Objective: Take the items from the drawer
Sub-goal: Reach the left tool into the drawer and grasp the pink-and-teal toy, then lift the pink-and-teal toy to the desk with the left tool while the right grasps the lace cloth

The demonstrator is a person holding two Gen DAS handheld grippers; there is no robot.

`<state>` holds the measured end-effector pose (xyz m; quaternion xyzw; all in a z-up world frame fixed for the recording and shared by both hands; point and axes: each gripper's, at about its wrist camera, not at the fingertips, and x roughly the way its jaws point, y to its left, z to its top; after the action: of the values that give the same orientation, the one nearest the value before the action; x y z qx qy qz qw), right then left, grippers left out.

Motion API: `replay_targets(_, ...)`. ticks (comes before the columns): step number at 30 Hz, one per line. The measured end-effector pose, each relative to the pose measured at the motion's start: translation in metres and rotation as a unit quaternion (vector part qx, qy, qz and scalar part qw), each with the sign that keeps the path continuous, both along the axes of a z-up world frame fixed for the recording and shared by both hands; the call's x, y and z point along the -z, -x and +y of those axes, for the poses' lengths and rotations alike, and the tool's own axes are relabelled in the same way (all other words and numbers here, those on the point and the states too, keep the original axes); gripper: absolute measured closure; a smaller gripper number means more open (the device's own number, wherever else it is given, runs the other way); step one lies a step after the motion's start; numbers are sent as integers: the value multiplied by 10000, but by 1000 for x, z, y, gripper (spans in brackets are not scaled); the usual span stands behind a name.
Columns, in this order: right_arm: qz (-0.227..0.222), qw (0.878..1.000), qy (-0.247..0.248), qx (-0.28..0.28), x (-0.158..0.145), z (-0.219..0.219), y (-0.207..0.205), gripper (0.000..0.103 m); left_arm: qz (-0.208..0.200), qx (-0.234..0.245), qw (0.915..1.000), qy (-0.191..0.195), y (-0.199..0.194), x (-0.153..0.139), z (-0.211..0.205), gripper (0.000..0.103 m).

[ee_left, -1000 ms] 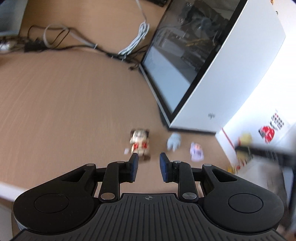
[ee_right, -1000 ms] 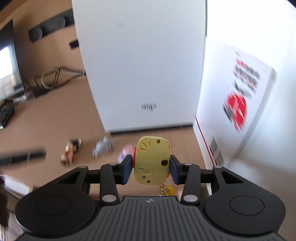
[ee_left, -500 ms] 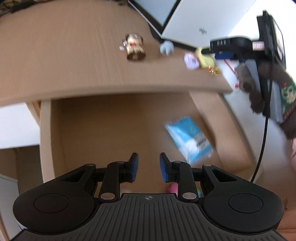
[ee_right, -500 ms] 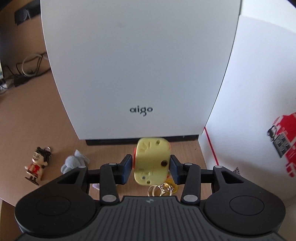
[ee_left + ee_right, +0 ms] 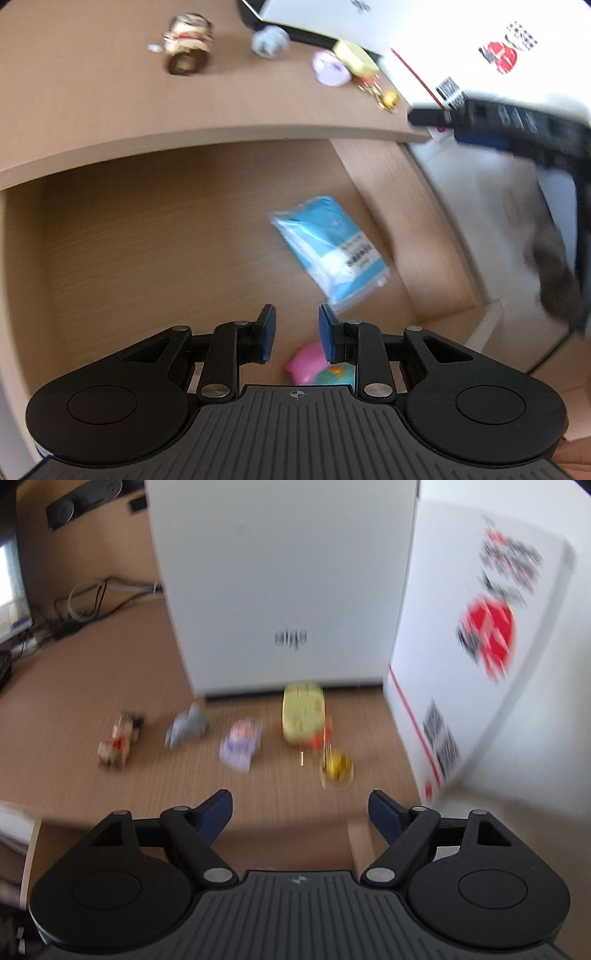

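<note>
The open drawer (image 5: 147, 240) lies below my left gripper (image 5: 296, 332), whose fingers stand a narrow gap apart with nothing between them. A blue packet (image 5: 325, 251) lies on the drawer floor ahead and to the right. A pink item (image 5: 306, 363) and a green-blue item (image 5: 338, 373) show just under the fingers. My right gripper (image 5: 301, 805) is wide open and empty above the desk's front edge. The yellow toy (image 5: 303, 716) with its gold bell (image 5: 336, 766) lies on the desk ahead of it. The right gripper (image 5: 517, 125) is a black blur in the left wrist view.
On the desk top (image 5: 221, 133) lie a small figurine (image 5: 120, 742), a grey toy (image 5: 186, 727) and a purple-white item (image 5: 242, 744). Behind them stands a white computer case (image 5: 288, 583), with a white box with red print (image 5: 480, 646) at the right. Cables lie at the far left.
My right gripper opened, let go of the yellow toy on the desk and drew back. My left gripper swung from the desk top down over the drawer and moved closer to its floor.
</note>
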<state>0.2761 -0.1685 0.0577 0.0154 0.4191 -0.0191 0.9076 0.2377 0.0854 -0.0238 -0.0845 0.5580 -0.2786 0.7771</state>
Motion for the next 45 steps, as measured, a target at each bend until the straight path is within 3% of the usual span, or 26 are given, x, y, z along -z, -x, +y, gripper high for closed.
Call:
replay_targets(7,551,9979,-219,263,22,0,48,22,366,525,9978,-165,-3,15,-31,75)
replay_targets(13,503,9962,-403,583,16,-14,79,17,717,1081,9908,-391,7,28,-52,75)
replay_targets(19,475,9947,-417,809,12,-26,94,16,779,1003,9908,-463,9,31,-57,71)
replay_targets(23,591,9942,-437,786,20,-26,98,16,760,834,9906,-767,4,35,-54,42)
replay_targets(25,632,9940,-452,769,22,-26,100,16,667,579,9912,-988,-2,36,-48,45)
replay_targets(26,643,9940,-452,761,23,-25,101,16,495,435,9899,-1254,-4,35,-44,51)
replay_targets(28,647,9941,-452,743,24,-25,101,16,77,154,9852,-1706,-9,31,-35,53)
replay_targets(30,645,9942,-464,727,25,-26,101,15,167,-51,9886,-1492,-17,25,-22,53)
replay_targets(32,641,9943,-476,703,26,-27,100,13,634,-70,9939,-894,-22,21,-13,53)
replay_targets(35,657,9944,-490,664,28,-27,97,12,1482,15,9886,-247,-23,28,-16,53)
replay_targets(39,677,9948,-532,543,29,-22,91,12,1959,-219,9795,-427,-19,45,-28,53)
replay_targets(45,670,9960,-489,318,28,-15,88,11,2207,-443,9725,-599,-7,68,-51,51)
